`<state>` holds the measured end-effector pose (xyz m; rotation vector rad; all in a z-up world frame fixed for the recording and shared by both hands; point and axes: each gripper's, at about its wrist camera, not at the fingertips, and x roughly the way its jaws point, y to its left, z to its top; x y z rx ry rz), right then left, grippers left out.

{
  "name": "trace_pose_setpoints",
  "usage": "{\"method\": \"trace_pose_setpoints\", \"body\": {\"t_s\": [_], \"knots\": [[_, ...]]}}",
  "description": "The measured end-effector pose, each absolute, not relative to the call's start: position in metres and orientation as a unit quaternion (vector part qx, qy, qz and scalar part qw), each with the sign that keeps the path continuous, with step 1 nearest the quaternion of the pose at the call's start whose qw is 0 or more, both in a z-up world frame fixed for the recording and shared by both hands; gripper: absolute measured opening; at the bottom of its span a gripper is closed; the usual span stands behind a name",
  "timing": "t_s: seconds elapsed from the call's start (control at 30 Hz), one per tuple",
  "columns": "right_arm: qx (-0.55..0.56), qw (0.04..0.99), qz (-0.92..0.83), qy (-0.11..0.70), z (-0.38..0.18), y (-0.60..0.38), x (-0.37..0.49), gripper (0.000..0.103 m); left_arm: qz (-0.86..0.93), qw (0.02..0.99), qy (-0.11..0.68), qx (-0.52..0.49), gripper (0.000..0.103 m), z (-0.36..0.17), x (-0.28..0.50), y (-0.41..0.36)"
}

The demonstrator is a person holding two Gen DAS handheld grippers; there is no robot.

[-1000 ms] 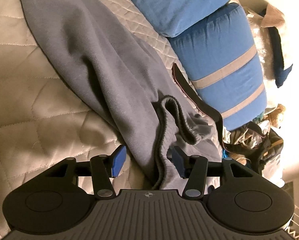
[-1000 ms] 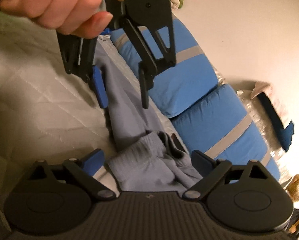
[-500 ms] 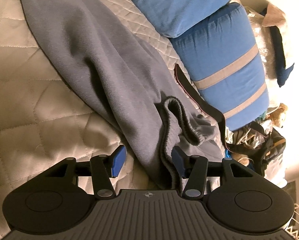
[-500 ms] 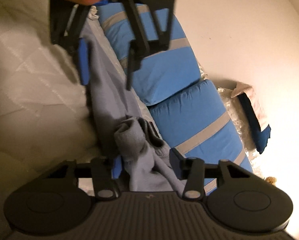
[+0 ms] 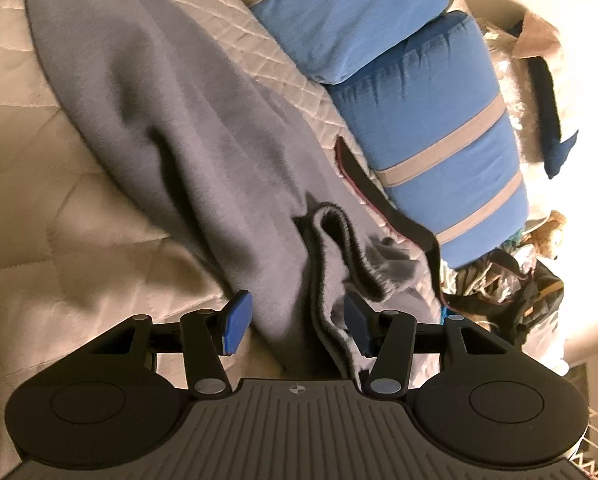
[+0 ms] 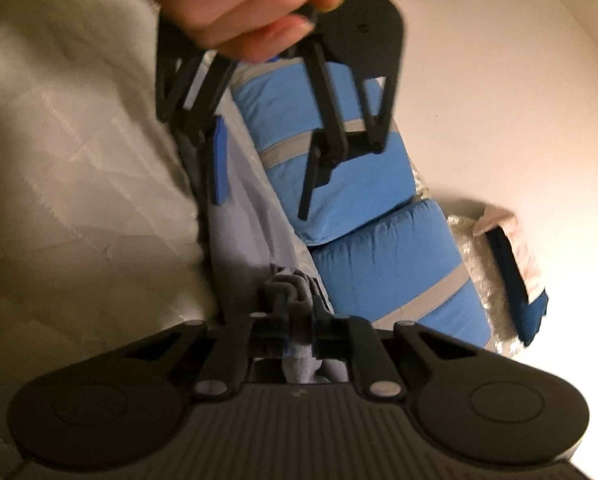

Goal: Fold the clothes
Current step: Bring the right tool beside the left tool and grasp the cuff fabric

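- Your right gripper (image 6: 297,334) was closing its jaws, cloth between them.
- Your left gripper (image 5: 297,322) stood half open, gripped by your hand (image 6: 243,0).

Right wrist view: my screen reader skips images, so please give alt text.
The right tool is closing on a bunched fold of grey sweatpants lying on a quilted bed. Above, a hand holds the left tool open; blue striped pillows lie behind.

Sweatpants (image 5: 187,128) are spread on the quilt (image 5: 39,184), pillows (image 5: 427,112) just right of them. Clutter (image 5: 515,268) is piled beyond the pillows.
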<state>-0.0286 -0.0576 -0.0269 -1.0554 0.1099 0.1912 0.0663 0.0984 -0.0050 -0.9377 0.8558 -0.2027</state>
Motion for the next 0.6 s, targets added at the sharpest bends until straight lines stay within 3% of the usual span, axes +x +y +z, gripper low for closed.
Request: {"method": "trace_pose_setpoints", "body": {"t_s": [0.33,0.6], "knots": [[-0.419,0.901,0.091,0.057,0.01,-0.092,-0.062,0.009,-0.118,0.814,0.391,-0.413,0.049,0.006,0.089,0.074],[-0.368,0.923,0.091,0.065,0.023,-0.12,-0.087,0.009,-0.132,0.855,0.4,-0.302,0.049,0.018,0.105,0.037]]}}
